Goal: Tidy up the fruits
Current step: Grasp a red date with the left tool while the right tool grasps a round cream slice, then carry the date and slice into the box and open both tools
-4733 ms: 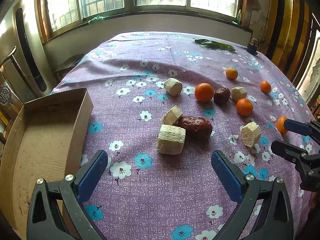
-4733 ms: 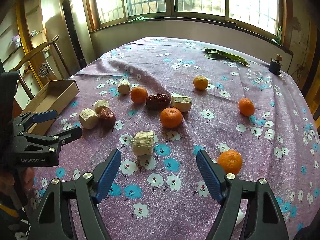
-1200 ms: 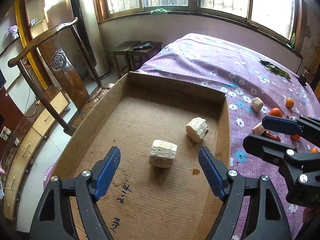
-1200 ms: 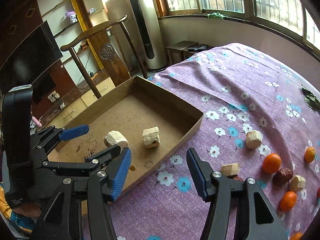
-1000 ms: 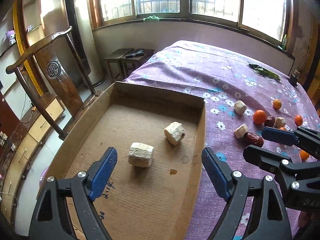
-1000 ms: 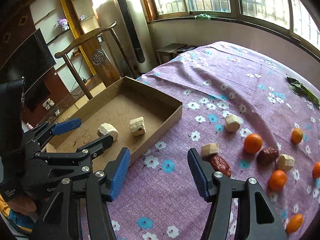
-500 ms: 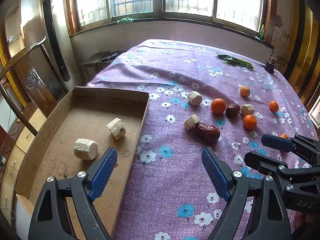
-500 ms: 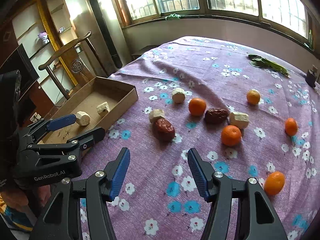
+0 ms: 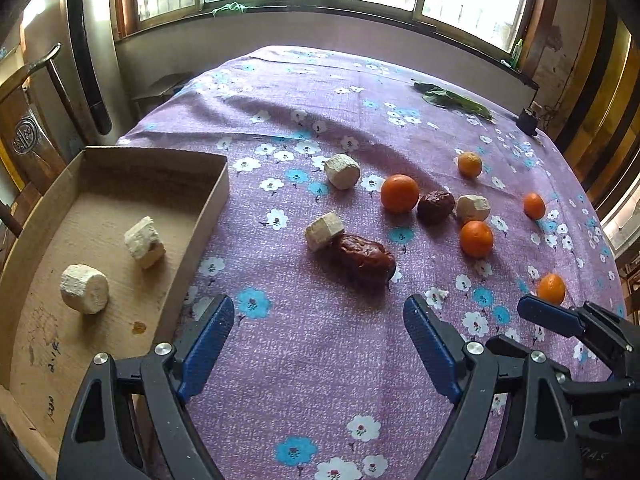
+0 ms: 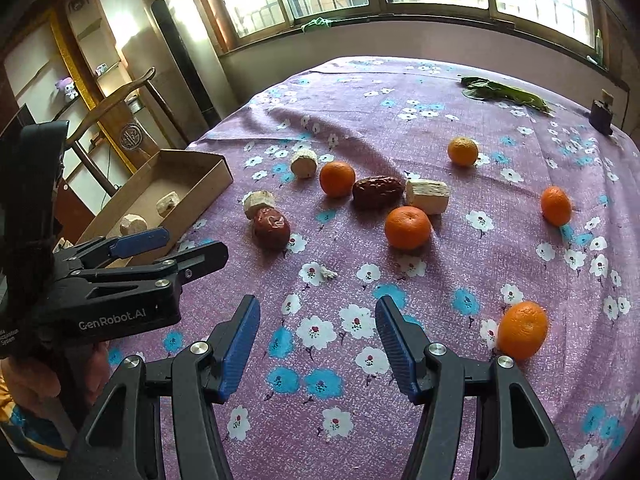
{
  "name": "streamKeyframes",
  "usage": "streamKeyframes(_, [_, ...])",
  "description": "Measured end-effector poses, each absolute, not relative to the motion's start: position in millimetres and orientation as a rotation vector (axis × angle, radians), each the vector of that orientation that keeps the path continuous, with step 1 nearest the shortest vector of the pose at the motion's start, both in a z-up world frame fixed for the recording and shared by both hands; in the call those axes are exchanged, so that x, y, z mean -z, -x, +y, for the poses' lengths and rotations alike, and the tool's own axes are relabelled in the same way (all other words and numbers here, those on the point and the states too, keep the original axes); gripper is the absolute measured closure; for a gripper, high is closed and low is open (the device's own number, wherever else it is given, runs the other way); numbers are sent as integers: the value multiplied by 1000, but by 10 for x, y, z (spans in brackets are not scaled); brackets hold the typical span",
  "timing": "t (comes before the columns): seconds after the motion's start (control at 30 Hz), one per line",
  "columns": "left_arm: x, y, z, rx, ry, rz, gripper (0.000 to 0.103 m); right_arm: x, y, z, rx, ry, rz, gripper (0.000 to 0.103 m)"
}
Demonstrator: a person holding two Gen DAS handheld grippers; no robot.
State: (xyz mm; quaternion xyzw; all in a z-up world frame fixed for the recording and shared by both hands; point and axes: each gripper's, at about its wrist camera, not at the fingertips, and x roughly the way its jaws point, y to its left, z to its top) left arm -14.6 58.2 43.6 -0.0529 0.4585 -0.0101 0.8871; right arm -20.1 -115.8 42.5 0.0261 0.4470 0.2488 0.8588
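Note:
A cardboard box at the table's left edge holds two pale cane chunks. On the purple floral cloth lie more pale chunks, two dark red dates and several oranges. My left gripper is open and empty, just short of the nearer date. My right gripper is open and empty over bare cloth, with an orange to its right. The box also shows in the right wrist view.
Green leaves and a small dark bottle lie at the table's far edge. A wooden chair and a tall appliance stand left of the table. Windows run along the back wall.
Both grippers have swung from over the box, where two chunks now lie, back to the right over the cloth toward the fruit. Both stay open and empty.

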Motion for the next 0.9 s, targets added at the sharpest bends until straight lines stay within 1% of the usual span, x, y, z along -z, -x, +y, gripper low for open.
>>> streamKeyframes(0.4, [-193, -341, 351, -17, 151, 1014, 17, -339, 106, -1336, -521, -77, 962, 38])
streamKeyframes(0.43, [-165, -359, 342, -11, 148, 1023, 19, -333, 102, -1333, -522, -73, 965, 38])
streamKeyframes(0.5, [-143, -349, 340, -10, 131, 1021, 52, -331, 97, -1325, -523, -64, 968, 38])
streamKeyframes(0.53, [-153, -334, 341, -1, 119, 1016, 63, -332, 94, -1320, -524, -64, 967, 38])
streamKeyframes(0.57, [-154, -326, 359, 13, 126, 1023, 71, -338, 83, -1313, -525, -66, 965, 38])
streamKeyframes(0.73, [-206, -171, 537, 34, 158, 1018, 71, -358, 21, -1175, -550, -63, 956, 38])
streamKeyframes(0.9, [-398, 103, 767, 28, 162, 982, 71, -369, -101, -872, -579, -37, 949, 38])
